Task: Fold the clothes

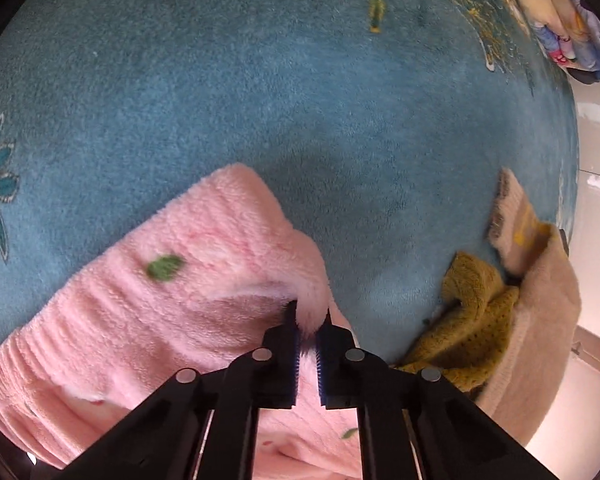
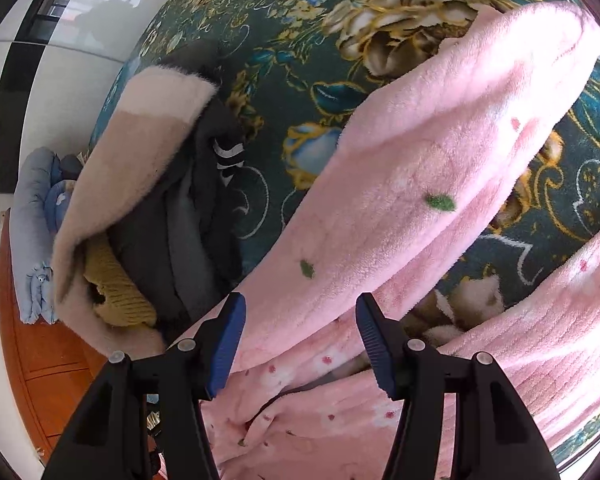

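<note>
In the left wrist view, the left gripper (image 1: 310, 314) is seen closed on a fold of the pink fleece garment (image 1: 148, 312), a tuft of its pile being pinched between the two fingertips; the garment is spread to the left and below, lying on a blue-green blanket (image 1: 260, 100); to the right, near the blanket's edge, a mustard knit (image 1: 476, 312) is tucked against a beige fleece item (image 1: 540, 320); further off, a pile of pale bedding (image 1: 560, 12) is seen at the upper right

In the right wrist view, the right gripper (image 2: 300, 308) is held with its fingers wide apart, nothing being gripped; between and beyond them the pink garment (image 2: 420, 184) is stretched diagonally over the flowered blanket (image 2: 300, 40); to the left, a heap of dark clothes (image 2: 188, 232) is wrapped by the beige item (image 2: 140, 152); a wooden cabinet (image 2: 52, 368) is seen beyond
</note>
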Tool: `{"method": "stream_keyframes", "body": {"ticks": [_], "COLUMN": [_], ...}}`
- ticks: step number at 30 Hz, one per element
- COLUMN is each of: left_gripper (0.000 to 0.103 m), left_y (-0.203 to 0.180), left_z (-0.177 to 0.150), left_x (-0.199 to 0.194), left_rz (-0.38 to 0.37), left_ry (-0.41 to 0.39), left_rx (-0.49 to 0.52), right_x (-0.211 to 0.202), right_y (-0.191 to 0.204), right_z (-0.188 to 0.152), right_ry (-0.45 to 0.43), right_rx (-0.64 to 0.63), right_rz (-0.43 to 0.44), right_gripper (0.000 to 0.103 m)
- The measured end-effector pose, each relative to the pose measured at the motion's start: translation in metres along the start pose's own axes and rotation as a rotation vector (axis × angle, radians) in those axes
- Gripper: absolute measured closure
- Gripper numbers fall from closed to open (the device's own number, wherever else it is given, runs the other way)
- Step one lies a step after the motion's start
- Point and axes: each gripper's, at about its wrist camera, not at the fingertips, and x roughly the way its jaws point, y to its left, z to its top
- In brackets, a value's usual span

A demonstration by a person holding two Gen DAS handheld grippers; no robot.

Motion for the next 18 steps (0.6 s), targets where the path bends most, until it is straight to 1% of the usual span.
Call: {"method": "stream_keyframes", "body": {"ticks": [4, 6, 7, 10, 11, 18], "left_gripper": [0.099, 0.099, 0.099, 0.099, 0.099, 0.099], "left_y": [0.016, 0.025, 0.029, 0.038, 0.04, 0.049], "left_z": [-0.015, -0.021, -0.024, -0.031, -0.034, -0.052], "left_x": [-0.02, -0.031, -0.036, -0.048, -0.052, -0.078], "left_rz": [-0.095, -0.122, -0.13, -0.135, -0.134, -0.13], "left_ry": [-0.031, -0.044, -0.049, -0.062, -0.066, -0.095], "left_rx": [0.037, 0.047, 0.053, 0.08, 0.092, 0.185], "right_x": [0.004, 0.015, 0.021, 0.039, 0.044, 0.068], "right_y": [0.006, 0.009, 0.011, 0.017, 0.017, 0.009], "right_z": [0.01, 0.02, 0.026, 0.043, 0.047, 0.067], "right_ry": [-0.017, -0.02, -0.027, -0.081, -0.09, -0.101], "right_rx": [0.006, 0.021, 0.031, 0.065, 0.074, 0.131], "right_rz": [0.008, -0.009, -0.033, -0.161, -0.192, -0.33], "right_gripper": [0.045, 0.045, 0.045, 0.045, 0.045, 0.045]}}
